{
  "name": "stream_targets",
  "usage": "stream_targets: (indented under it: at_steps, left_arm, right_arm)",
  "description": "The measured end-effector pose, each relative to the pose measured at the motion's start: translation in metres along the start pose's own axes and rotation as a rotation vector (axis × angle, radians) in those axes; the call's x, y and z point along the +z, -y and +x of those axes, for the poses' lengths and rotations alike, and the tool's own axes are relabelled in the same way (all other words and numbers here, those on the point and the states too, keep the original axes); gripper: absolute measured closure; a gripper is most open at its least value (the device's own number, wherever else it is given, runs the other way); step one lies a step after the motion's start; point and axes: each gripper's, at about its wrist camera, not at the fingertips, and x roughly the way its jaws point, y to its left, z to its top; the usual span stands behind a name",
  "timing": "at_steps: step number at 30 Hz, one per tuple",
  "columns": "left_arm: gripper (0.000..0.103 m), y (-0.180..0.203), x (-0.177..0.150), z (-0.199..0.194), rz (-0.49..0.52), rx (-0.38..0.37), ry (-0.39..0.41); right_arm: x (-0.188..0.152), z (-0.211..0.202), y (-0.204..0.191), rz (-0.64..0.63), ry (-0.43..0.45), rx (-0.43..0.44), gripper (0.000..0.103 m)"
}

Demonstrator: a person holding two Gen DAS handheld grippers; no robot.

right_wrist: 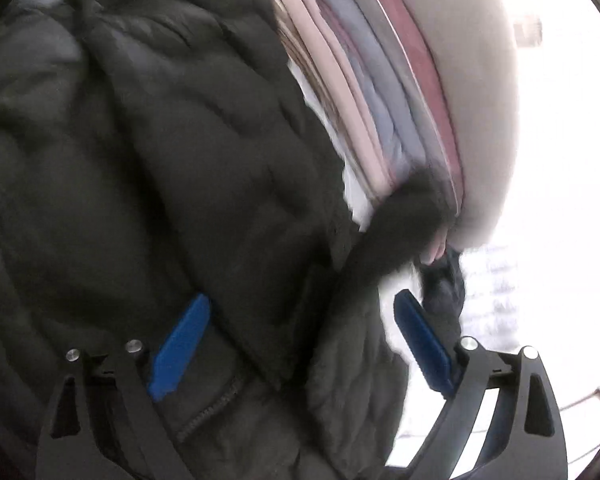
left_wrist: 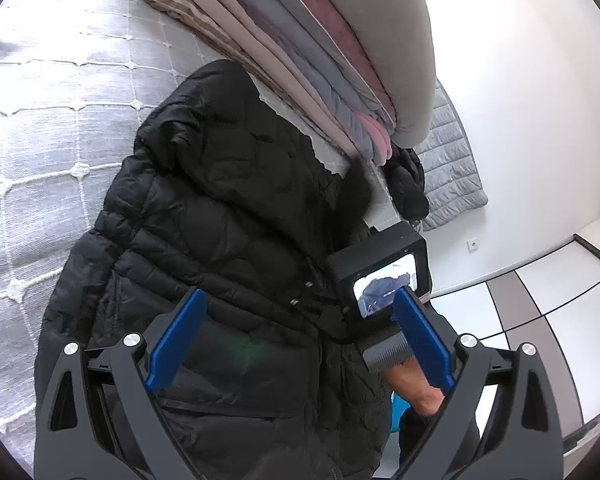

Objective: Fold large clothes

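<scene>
From the left wrist, the left tongs (left_wrist: 300,344) stand spread wide with nothing between the blue pads, hovering just above the black puffer coat (left_wrist: 220,220). The coat lies ahead of and under these tongs on the bed (left_wrist: 52,128), its quilted grey cover crossed by white stitched lines. Beyond the coat, a stack of folded blankets (left_wrist: 300,56) sits at the bed's far edge. To the right of the tongs the camera housing of the right tongs (left_wrist: 380,276) shows, held by a bare hand (left_wrist: 416,388). Past that are a white wall (left_wrist: 520,120) and pale floor tiles (left_wrist: 540,300).

From the right wrist, blurred, the right tongs (right_wrist: 302,344) are also open, straddling a ridge of the coat near its front edge; whether a pad touches cloth I cannot tell. The coat fills the view ahead and left, the blankets beyond.

The step looks like reaching for a grasp before a fold. Next, each pair needs to close on an edge of the thick padding.
</scene>
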Motion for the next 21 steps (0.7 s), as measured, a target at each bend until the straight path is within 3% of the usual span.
stream_targets:
  at_steps: [3, 6, 7, 12, 14, 15, 16, 18, 21]
  left_arm:
    - [0.012, -0.005, -0.001, -0.007, -0.018, -0.007, 0.006]
    - [0.012, -0.007, 0.000, -0.016, -0.026, -0.016, 0.018]
    - [0.012, -0.007, 0.000, -0.019, -0.027, -0.018, 0.025]
    - [0.012, -0.011, 0.002, -0.026, -0.039, -0.014, 0.043]
    - [0.012, -0.013, 0.003, -0.026, -0.040, -0.005, 0.046]
    - [0.012, -0.013, 0.003, -0.026, -0.040, 0.000, 0.047]
    - [0.012, -0.013, 0.004, -0.025, -0.039, 0.005, 0.048]
    - [0.012, -0.014, 0.005, -0.025, -0.034, 0.019, 0.051]
    - [0.012, -0.018, 0.008, -0.025, -0.035, 0.046, 0.057]
  right_arm:
    - [0.004, -0.018, 0.001, 0.033, 0.053, 0.060, 0.007]
    - [-0.001, -0.024, 0.021, 0.206, 0.086, 0.235, 0.007]
    - [-0.011, -0.023, 0.041, 0.345, 0.095, 0.346, 0.007]
    - [-0.082, 0.022, 0.118, 0.982, 0.106, 0.738, 0.007]
    - [-0.126, 0.065, 0.139, 1.268, 0.063, 0.884, 0.007]
    - [-0.140, 0.081, 0.139, 1.346, 0.023, 0.908, 0.007]
    - [-0.154, 0.108, 0.134, 1.399, -0.069, 0.914, 0.007]
    - [-0.164, 0.138, 0.115, 1.388, -0.201, 0.952, 0.007]
    - [-0.164, 0.133, 0.118, 1.357, -0.177, 0.957, 0.007]
